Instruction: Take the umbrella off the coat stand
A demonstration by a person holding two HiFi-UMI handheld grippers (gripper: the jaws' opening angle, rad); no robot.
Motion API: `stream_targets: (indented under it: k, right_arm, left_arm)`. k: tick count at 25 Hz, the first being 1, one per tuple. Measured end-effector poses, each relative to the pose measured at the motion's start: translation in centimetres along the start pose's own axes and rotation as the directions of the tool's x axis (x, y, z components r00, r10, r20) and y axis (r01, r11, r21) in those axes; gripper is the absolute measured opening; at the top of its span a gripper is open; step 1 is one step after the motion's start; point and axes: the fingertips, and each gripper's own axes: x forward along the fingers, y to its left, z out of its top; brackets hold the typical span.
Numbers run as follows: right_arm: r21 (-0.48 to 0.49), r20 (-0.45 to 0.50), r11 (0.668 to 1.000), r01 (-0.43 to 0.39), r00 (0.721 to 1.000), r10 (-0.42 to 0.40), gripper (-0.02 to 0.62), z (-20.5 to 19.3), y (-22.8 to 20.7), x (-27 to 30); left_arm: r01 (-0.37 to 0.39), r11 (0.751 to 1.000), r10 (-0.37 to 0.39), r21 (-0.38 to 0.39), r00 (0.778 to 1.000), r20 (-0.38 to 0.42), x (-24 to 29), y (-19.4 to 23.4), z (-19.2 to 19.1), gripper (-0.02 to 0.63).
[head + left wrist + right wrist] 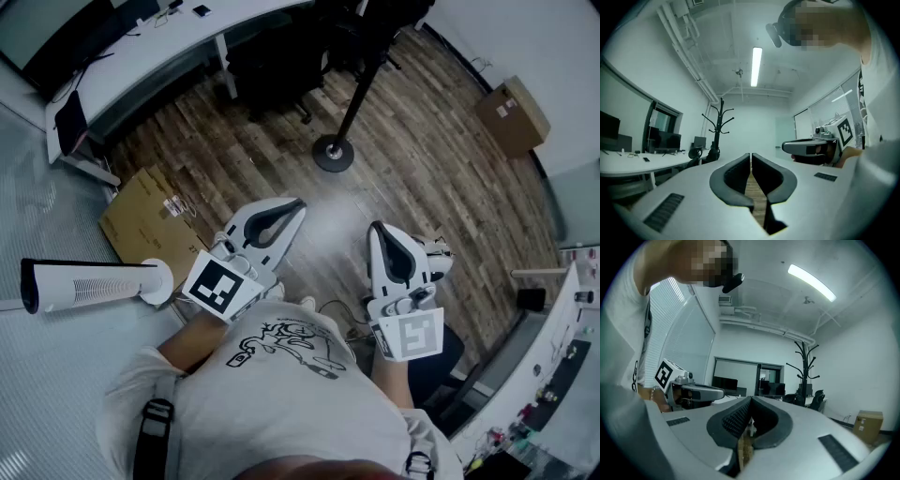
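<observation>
Jaws of left gripper [750, 155]: logged as pressed together along the whole pad line, nothing between. Same for right gripper [751, 400]: pads meeting, nothing clamped.

From the head view: held side by side, both pointing toward the coat stand [360, 96], well short of its round base [334, 153]. Noted bare wood floor [422, 178] between the jaw tips and that base.

Left of the coat stand and nearer the grippers: flattened cardboard [148, 221] and a white tower fan [89, 284]. Right of the coat stand, near the wall: closed cardboard box [512, 114]. Beyond the coat stand, on its left: black office chair [272, 64] at a long white desk [159, 49].

Umbrella: could not pick out for certain in any view. Recorded only a dark shape [375, 19] around the top of the coat stand in the head view, too cut off to name. In both gripper views, only the branching hooks [721, 119] legible, pole far beyond the jaw tips, no part of the stand within either pair of jaws.
</observation>
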Motion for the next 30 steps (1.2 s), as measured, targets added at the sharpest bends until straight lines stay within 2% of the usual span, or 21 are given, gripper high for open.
stream_targets:
  k: [4, 19, 23, 30]
  right_arm:
    - [0.018, 0.037, 1.000, -0.008, 0.999, 0.007, 0.008, 0.8, 0.5, 0.4]
    - [0.035, 0.014, 0.999, -0.006, 1.000, 0.006, 0.009, 0.0, 6.8, 3.7]
    - [0.044, 0.000, 0.999, 0.012, 1.000, -0.012, 0.009, -0.4, 6.4, 3.7]
    - [0.045, -0.005, 0.999, 0.018, 1.000, -0.018, 0.009, -1.2, 6.2, 4.2]
  left_arm:
    - [0.000, 1.000, 0.000, -0.007, 1.000, -0.010, -0.5, 0.4, 0.0, 0.032]
    - [0.013, 1.000, -0.013, -0.021, 1.000, -0.001, -5.6, 4.3, -0.9, 0.031]
    - [0.023, 0.999, -0.022, -0.024, 0.999, 0.032, -5.7, 4.4, -0.8, 0.032]
    - [0.007, 0.999, -0.008, -0.040, 1.000, -0.021, -5.7, 5.1, -2.0, 0.032]
